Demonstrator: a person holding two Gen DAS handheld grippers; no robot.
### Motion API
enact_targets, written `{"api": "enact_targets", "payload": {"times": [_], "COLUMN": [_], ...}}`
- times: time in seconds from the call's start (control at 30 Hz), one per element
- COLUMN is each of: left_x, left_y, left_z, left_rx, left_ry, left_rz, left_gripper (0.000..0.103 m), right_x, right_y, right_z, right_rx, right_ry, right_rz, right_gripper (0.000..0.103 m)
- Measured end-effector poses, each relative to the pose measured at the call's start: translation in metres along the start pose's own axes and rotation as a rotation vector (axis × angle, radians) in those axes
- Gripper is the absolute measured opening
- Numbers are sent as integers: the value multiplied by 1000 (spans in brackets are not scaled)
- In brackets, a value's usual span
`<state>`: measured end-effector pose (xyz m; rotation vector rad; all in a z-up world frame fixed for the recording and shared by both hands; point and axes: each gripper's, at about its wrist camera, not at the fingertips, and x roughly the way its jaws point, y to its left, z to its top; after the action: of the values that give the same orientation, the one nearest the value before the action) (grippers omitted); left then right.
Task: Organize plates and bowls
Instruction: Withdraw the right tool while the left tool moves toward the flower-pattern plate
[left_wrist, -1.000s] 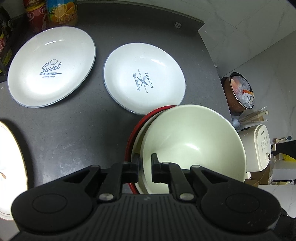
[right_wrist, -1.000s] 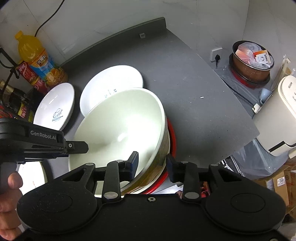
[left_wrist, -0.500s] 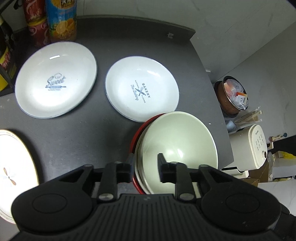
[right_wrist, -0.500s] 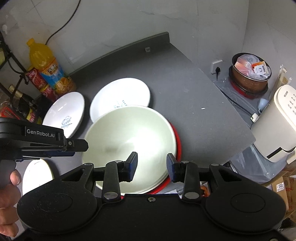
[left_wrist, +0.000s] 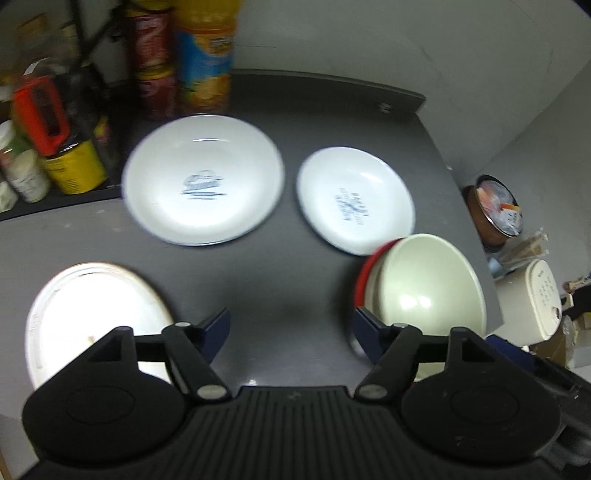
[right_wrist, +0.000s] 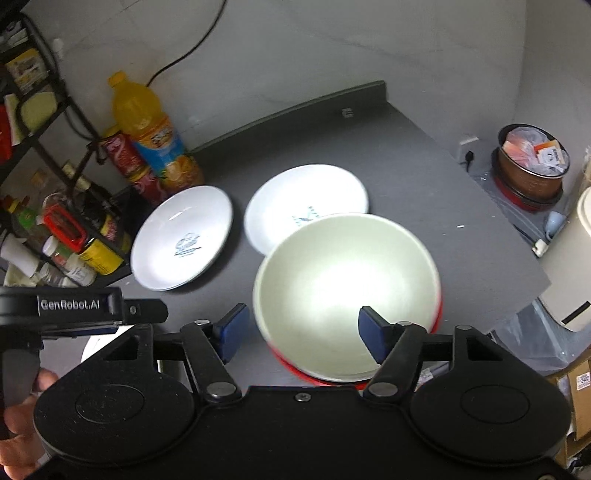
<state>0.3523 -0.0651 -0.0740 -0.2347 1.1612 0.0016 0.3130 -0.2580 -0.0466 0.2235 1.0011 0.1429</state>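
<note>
1. The bowl-nesting step is judged done: a cream bowl sits inside a red one, of which only the rim shows, near the right front corner of the counter.
2. Both tools are seen empty. The left gripper is spread wide over bare counter, with the bowl stack just beside its right finger. The right gripper is likewise spread, above the near rim of the cream bowl, nothing pinched.
3. Three plates are left unstacked: a large plate with a blue logo, a smaller printed plate beside it and touching or just overlapped by the bowls, and a pale plate at the left front.
4. Next, a plate is probably to be taken by its rim; thin, glossy edges call for a low, square approach to avoid slipping.
</note>
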Motion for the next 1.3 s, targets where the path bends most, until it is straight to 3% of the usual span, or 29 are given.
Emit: {"api": "enact_targets", "payload": {"times": [0.13,0.63,0.87,1.3], "left_x": [-11,-55,-69,-63], "left_y": [28,104,122,137], "left_z": [-8,-40,-50,-42], "left_rx": [-24,-105,-126,-193], "left_ry": [-9,-85,-121,-127], "left_rz": [28,85,111,129], "left_gripper": [74,77,86,86], "right_x": [-3,-12,-10,16], "right_y": [18,83,105,122], "right_z": [-8,-31,-32,-12], "right_rx": [-23,-129,-192,-273], "right_ry": [-16,-35,-26,-3], "right_rz": [18,76,92,135], "right_gripper": [80,96,99,102]}}
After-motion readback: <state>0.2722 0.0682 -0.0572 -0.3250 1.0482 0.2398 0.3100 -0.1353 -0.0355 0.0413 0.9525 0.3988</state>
